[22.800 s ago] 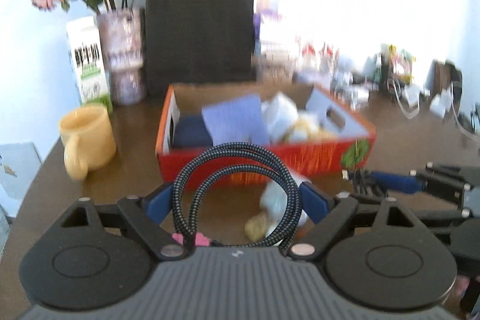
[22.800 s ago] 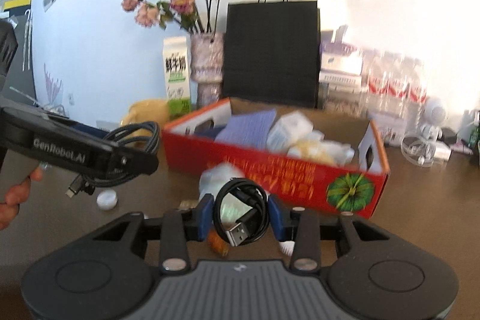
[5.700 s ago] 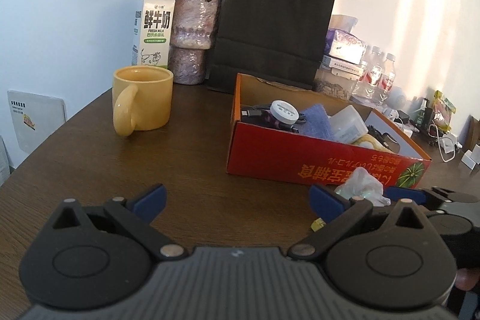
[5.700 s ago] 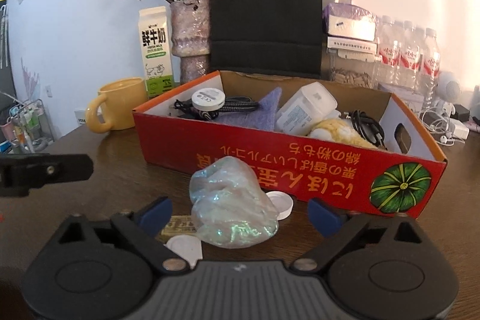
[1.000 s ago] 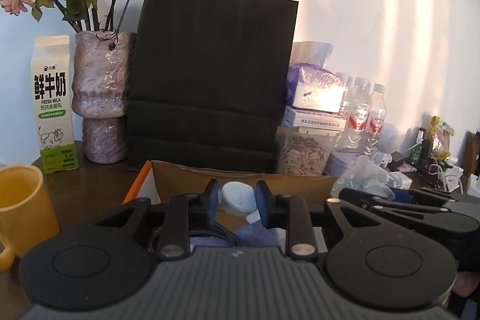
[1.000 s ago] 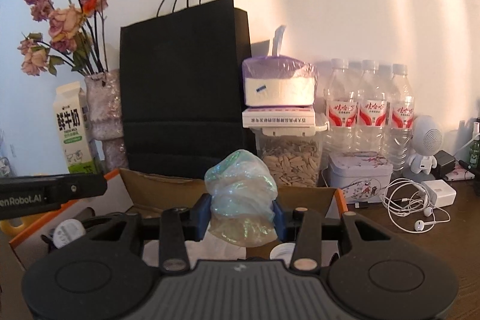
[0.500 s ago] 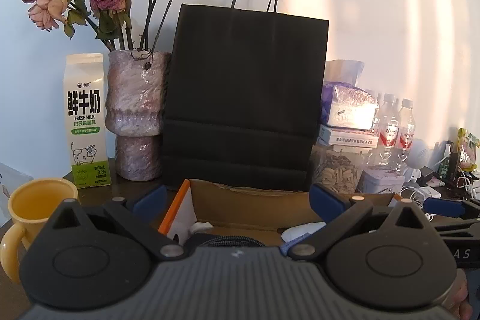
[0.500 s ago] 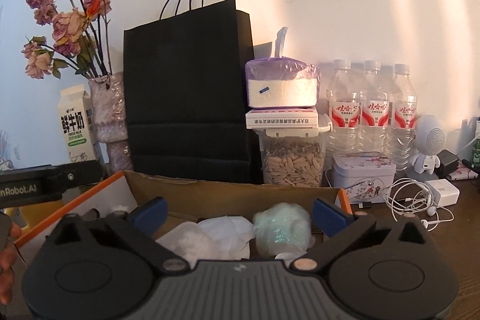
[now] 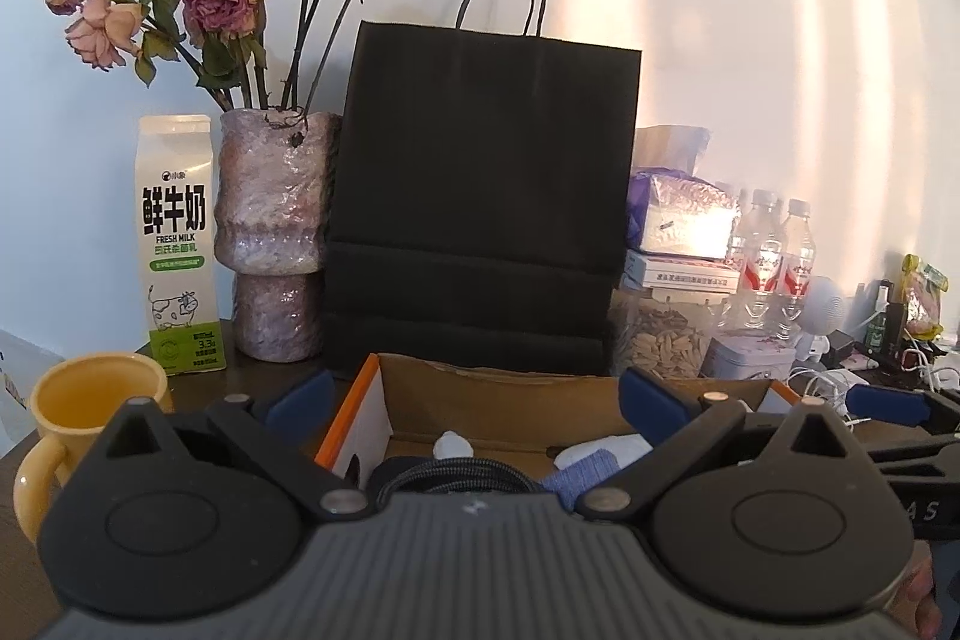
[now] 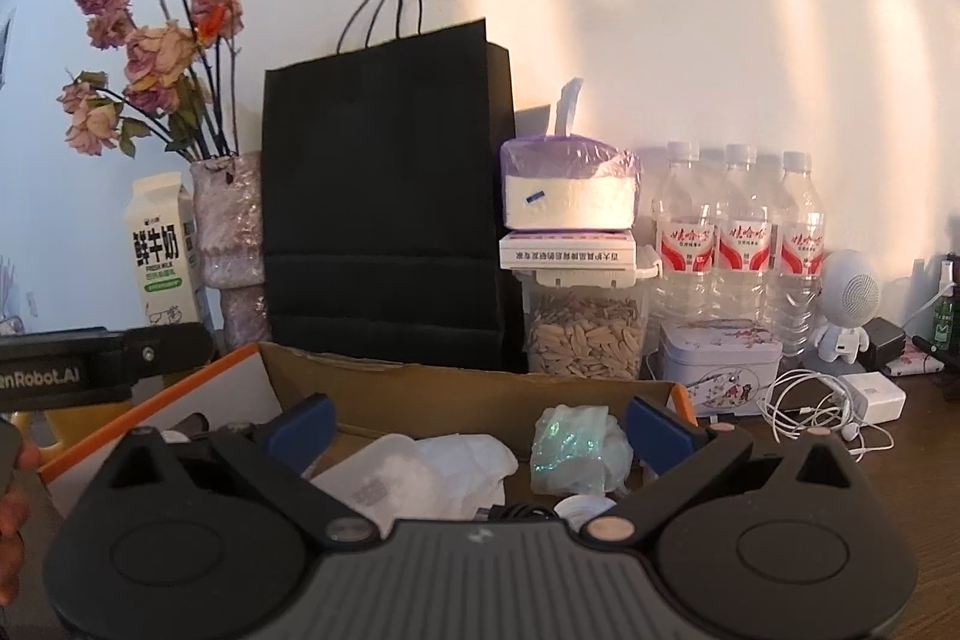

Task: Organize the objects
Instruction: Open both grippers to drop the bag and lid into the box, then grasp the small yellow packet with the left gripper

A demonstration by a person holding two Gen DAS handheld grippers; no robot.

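Observation:
The orange cardboard box (image 9: 354, 415) (image 10: 462, 381) lies just below both grippers. My left gripper (image 9: 474, 397) is open and empty above its left end, over a small white cap (image 9: 453, 445), a braided black cable (image 9: 456, 475) and a blue cloth (image 9: 582, 469). My right gripper (image 10: 477, 427) is open and empty above its right end. The iridescent plastic wad (image 10: 576, 448) lies in the box between the right fingertips, beside a white container (image 10: 384, 478) and white tissue (image 10: 474, 460).
A black paper bag (image 9: 480, 202) (image 10: 384, 196) stands behind the box. To its left stand a vase of dried roses (image 9: 273, 232), a milk carton (image 9: 177, 244) and a yellow mug (image 9: 84, 412). To its right are a seed jar (image 10: 582, 334), water bottles (image 10: 738, 244), a tin (image 10: 720, 370) and earphones (image 10: 804, 400).
One second ago each gripper was shut on an object: left on the white cap, right on the iridescent wad. Both jaws opened, and both objects now lie in the box. Both grippers have since drawn back slightly.

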